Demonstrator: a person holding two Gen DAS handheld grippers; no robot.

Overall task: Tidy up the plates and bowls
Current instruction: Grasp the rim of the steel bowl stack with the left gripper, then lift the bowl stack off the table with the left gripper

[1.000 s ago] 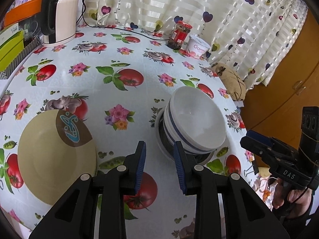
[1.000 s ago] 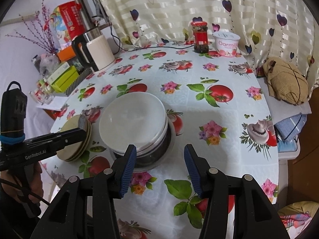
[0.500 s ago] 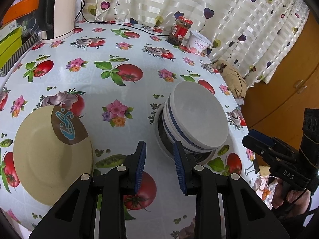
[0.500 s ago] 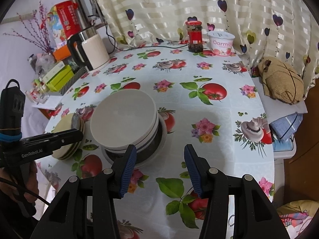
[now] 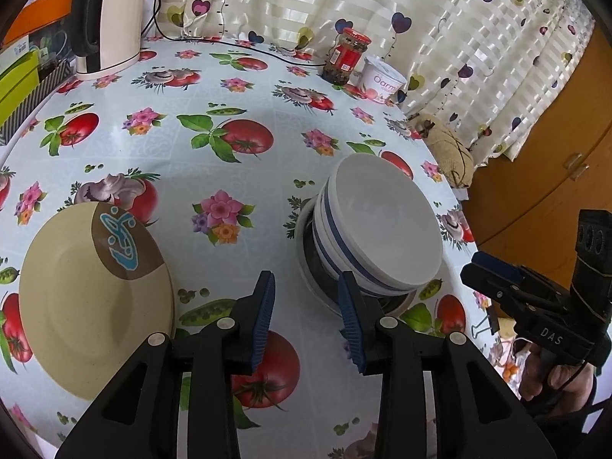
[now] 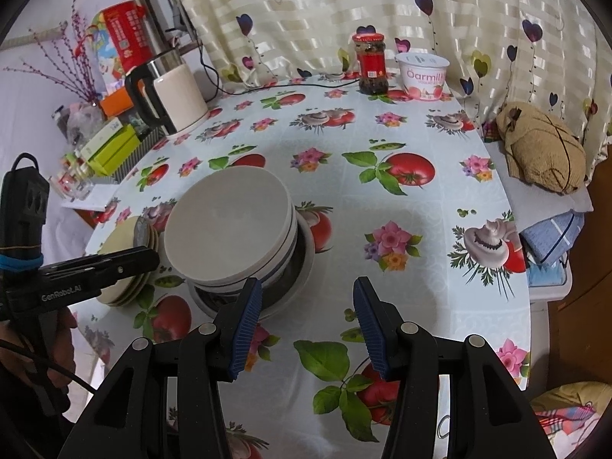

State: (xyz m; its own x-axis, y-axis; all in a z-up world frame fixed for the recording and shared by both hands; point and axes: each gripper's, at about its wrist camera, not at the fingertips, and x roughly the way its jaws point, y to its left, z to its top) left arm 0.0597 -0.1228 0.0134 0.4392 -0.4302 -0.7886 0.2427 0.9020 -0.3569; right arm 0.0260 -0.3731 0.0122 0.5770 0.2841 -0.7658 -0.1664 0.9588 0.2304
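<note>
Beneath bowls (image 6: pixel 229 225), right view: three plates (image 6: pixel 128 264) stacked.

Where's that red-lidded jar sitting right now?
The red-lidded jar stands at the table's far edge by the curtain, just left of the yogurt tub in the right wrist view.

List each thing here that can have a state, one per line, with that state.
Left tongs: open, just widened, empty.
Right tongs: open, empty.
Bowls: stacked, upright, empty on top.
Plates: stacked flat, bare.
Jar: lid on, upright.
Tub: sealed.
Kettle: upright on its base.
</note>
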